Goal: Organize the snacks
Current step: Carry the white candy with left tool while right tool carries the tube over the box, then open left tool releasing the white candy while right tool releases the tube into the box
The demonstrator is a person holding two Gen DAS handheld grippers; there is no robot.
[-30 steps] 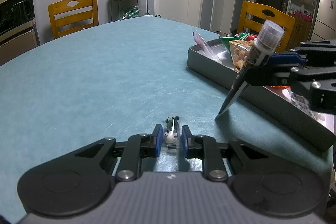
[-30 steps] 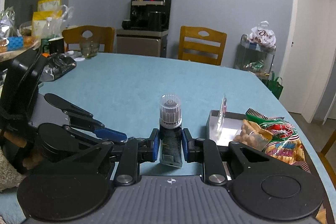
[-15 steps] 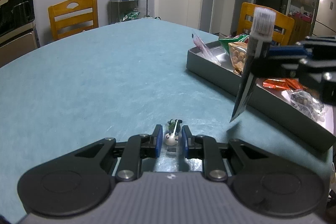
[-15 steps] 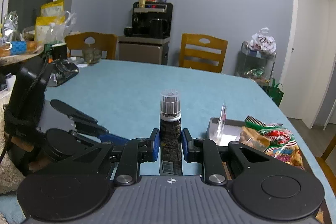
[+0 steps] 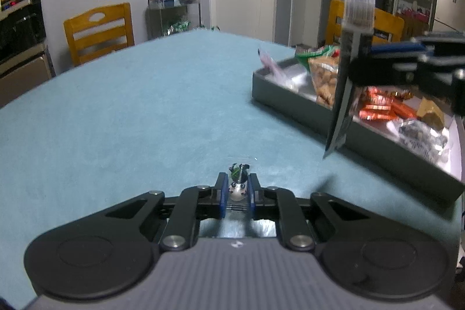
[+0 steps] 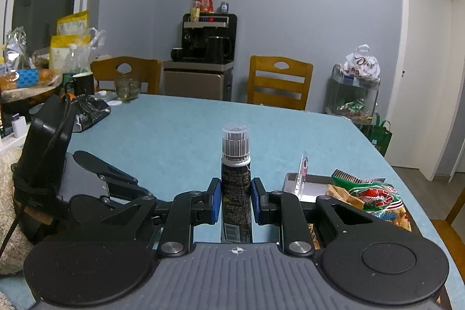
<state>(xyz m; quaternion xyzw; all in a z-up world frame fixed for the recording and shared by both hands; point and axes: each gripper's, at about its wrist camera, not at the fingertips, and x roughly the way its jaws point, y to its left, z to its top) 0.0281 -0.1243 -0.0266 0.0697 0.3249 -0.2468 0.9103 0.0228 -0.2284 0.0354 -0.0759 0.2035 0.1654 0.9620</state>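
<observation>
Table (image 5: 130, 106) bore tray (image 5: 363, 132) of snacks. Right gripper (image 6: 236, 199) clenched spouted pouch (image 6: 236, 188), lifted beside tray; next: carry over rim, release. Left gripper (image 5: 237, 193) closing around small panda candy (image 5: 237, 188) on table.

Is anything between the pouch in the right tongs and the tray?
Nothing visible: the spouted pouch hangs at the grey tray's near wall, over the table. Inside, peanut bag and orange wrappers already fill that stretch.
</observation>
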